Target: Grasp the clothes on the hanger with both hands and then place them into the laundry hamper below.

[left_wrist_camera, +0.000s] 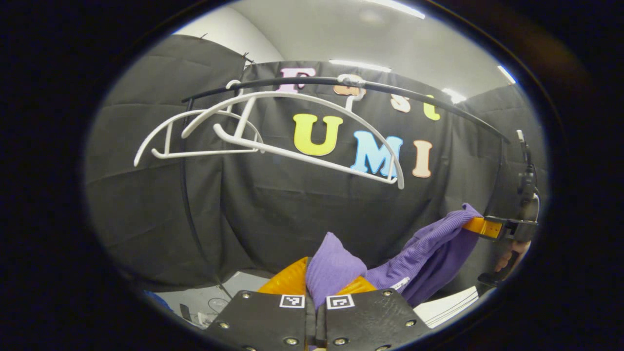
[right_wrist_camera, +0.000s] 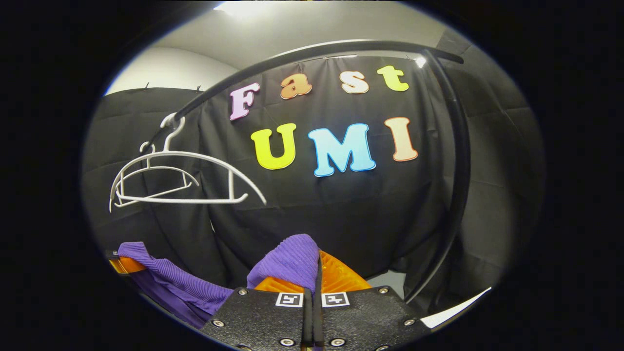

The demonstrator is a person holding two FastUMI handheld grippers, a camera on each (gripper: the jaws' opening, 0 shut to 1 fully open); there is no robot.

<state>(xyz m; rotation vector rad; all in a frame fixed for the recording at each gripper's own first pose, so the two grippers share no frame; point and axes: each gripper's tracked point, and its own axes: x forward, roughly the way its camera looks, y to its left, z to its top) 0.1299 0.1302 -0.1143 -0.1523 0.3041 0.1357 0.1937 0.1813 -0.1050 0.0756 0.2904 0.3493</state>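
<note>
A purple ribbed garment (left_wrist_camera: 429,248) hangs stretched between my two grippers, off the hangers. My left gripper (left_wrist_camera: 319,285) is shut on one bunched end of it (left_wrist_camera: 334,268). In the left gripper view the right gripper (left_wrist_camera: 482,226) shows at the far right, clamped on the other end, with a hand below it. In the right gripper view my right gripper (right_wrist_camera: 312,278) is shut on a fold of the garment (right_wrist_camera: 290,261), and the cloth trails to the lower left (right_wrist_camera: 165,282). Two bare white hangers (left_wrist_camera: 273,131) (right_wrist_camera: 180,180) hang from the black rail (left_wrist_camera: 351,85) above.
The rail's black curved upright (right_wrist_camera: 458,161) stands at the right in the right gripper view. Black cloth walls close the booth behind. A pale floor with cables (left_wrist_camera: 209,304) lies low at the left in the left gripper view.
</note>
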